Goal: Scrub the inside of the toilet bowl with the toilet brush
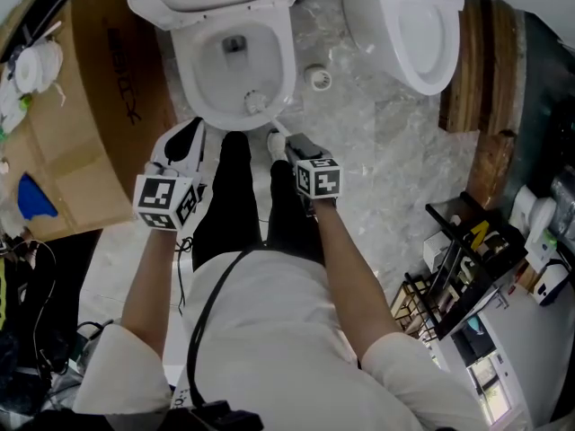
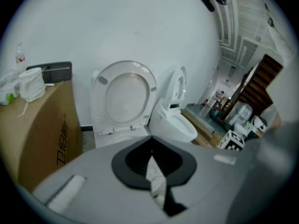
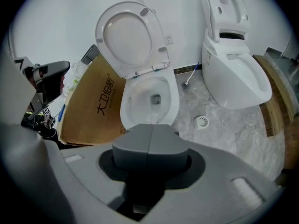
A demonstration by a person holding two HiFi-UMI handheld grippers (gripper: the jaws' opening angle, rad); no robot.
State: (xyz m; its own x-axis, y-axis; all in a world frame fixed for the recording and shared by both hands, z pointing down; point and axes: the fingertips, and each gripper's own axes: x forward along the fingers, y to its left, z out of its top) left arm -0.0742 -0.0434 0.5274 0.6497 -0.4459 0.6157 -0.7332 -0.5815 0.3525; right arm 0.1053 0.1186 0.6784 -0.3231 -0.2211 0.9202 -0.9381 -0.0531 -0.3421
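**Brush clamped at the handle end, head resting inside the bowl**

The toilet brush [image 1: 257, 103] is held in the right hand-held gripper [image 3: 149, 142]. Its jaws are drawn together on the top of the white handle. The bristle head lies just ahead of and below that hand-held gripper, against the near inner wall of the toilet bowl [image 1: 190, 70]. The left hand-held gripper [image 2: 152, 164] is carried level with the right one and to its left. Its jaws are closed to a thin slit and nothing is gripped between them.

The brush is judged to be light, with a stiff plastic handle and a soft, springy head. The handle is smooth and probably slick when wet, so it could turn in the jaws under sideways scrubbing pressure. The hold at the far end of the handle is judged suitable, since it keeps the hand-held gripper clear of the bowl. A firm clamp is called for, because the handle's length acts as a lever.

The bowl is open, with its seat [image 3: 128, 36] raised against the wall beyond the right hand-held gripper. Apart from the brush head, only the dark outlet [image 3: 155, 99] is seen at the bottom, and standing water cannot be made out. A cardboard box [image 1: 85, 142] stands left of the left hand-held gripper, its contents hidden. A second toilet [image 1: 409, 34], also open and seemingly empty, stands ahead and to the right of the right hand-held gripper.
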